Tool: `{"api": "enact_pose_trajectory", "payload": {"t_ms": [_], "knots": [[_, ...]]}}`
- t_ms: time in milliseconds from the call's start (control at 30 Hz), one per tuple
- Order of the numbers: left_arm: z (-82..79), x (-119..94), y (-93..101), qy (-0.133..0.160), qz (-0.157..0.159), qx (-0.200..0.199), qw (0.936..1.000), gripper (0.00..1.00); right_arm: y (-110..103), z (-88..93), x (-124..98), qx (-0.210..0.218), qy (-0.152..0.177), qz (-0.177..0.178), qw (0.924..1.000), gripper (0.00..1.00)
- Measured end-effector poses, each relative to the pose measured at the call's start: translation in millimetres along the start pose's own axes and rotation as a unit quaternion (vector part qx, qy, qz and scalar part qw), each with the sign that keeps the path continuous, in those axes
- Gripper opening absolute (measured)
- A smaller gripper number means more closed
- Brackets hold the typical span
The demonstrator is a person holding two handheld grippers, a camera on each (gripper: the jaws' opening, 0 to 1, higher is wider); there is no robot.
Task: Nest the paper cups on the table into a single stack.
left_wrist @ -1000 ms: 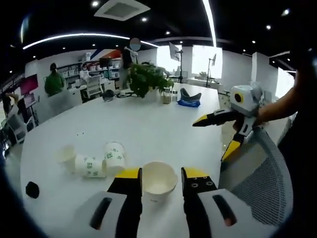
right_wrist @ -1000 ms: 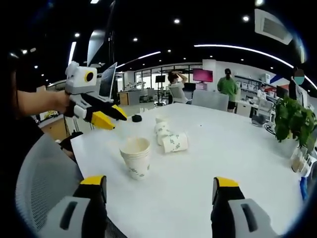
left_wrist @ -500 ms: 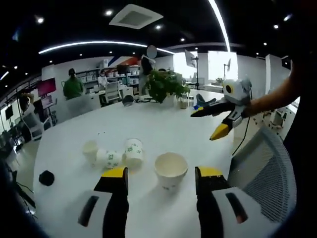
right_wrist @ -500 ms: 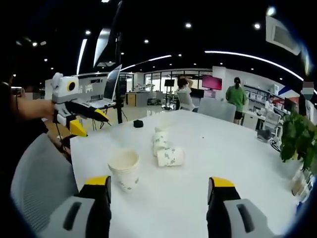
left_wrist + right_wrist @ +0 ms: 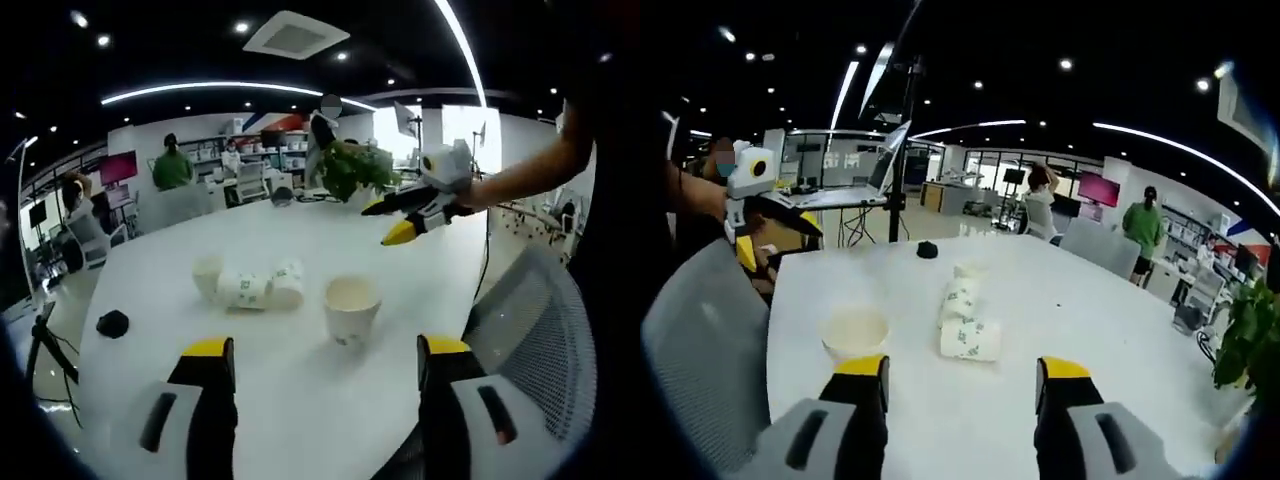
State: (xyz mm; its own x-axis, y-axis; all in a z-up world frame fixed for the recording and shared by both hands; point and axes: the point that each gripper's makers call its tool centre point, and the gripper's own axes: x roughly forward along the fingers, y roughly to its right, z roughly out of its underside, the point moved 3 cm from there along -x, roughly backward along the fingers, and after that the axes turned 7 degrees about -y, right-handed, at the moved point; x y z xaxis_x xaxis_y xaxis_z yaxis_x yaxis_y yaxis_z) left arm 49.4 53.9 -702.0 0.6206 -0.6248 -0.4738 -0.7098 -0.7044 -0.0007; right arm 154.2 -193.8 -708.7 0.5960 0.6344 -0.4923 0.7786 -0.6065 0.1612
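Left gripper view, from left to right: a small dark object (image 5: 112,322) sits on the white table (image 5: 300,400) near its left edge; next comes the loose group of paper cups, one small cup (image 5: 207,276) seemingly upright, then two printed cups lying on their sides, the first tipped cup (image 5: 243,288) and the second tipped cup (image 5: 287,283), touching one another; their long axes run roughly across the view. Right of these, apart from them, stands the upright stack (image 5: 352,309), mouth up. The left gripper (image 5: 325,362) has its jaws spread wide and holds nothing; the stack lies ahead, just right of the centre line between the jaws. The right gripper (image 5: 393,220) hangs in the air beyond the stack, jaws parted and empty.

Right gripper view, left to right: the stack (image 5: 854,334) stands just beyond the left jaw; the tipped cups (image 5: 962,318) lie in a row leading away from the camera, directly ahead between the jaws of the right gripper (image 5: 962,375), which is wide open and empty.

Judgement: the nearest tipped cup lies in line with the right gripper, so that hand seems better placed to take it; the left is aligned on the stack.
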Motion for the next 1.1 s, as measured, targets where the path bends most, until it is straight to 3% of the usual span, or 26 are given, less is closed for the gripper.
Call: {"api": "enact_pose_trajectory", "payload": {"t_ms": [100, 267, 367, 567, 800, 933, 1100], "knots": [[8.0, -5, 2.3, 0.000, 0.001, -0.006, 1.0000, 0.75, 9, 2.3, 9, 0.015, 0.002, -0.008, 0.9998, 0.56], [26.6, -8, 5.2, -0.027, -0.004, 0.010, 0.9996, 0.81, 23, -0.3, 21, 0.045, 0.015, -0.019, 0.9987, 0.54], [32.9, -8, 9.0, -0.020, 0.002, -0.006, 0.9998, 0.82, 27, -4.9, 30, 0.068, 0.026, -0.044, 0.9964, 0.54], [36.1, -4, 19.0, -0.009, 0.015, -0.015, 0.9997, 0.85, 38, -6.4, 45, 0.088, 0.028, -0.070, 0.9933, 0.56], [32.4, -1, 15.7, 0.023, 0.004, -0.028, 0.9993, 0.91, 39, 1.4, 68, 0.073, -0.003, -0.104, 0.9919, 0.56], [35.1, 3, 15.2, 0.025, 0.010, -0.032, 0.9991, 0.99, 39, 6.4, 84, 0.066, -0.023, -0.123, 0.9899, 0.55], [31.9, 4, 13.6, 0.042, 0.013, -0.052, 0.9977, 0.99, 43, 4.6, 97, 0.065, -0.027, -0.126, 0.9895, 0.55]]}}
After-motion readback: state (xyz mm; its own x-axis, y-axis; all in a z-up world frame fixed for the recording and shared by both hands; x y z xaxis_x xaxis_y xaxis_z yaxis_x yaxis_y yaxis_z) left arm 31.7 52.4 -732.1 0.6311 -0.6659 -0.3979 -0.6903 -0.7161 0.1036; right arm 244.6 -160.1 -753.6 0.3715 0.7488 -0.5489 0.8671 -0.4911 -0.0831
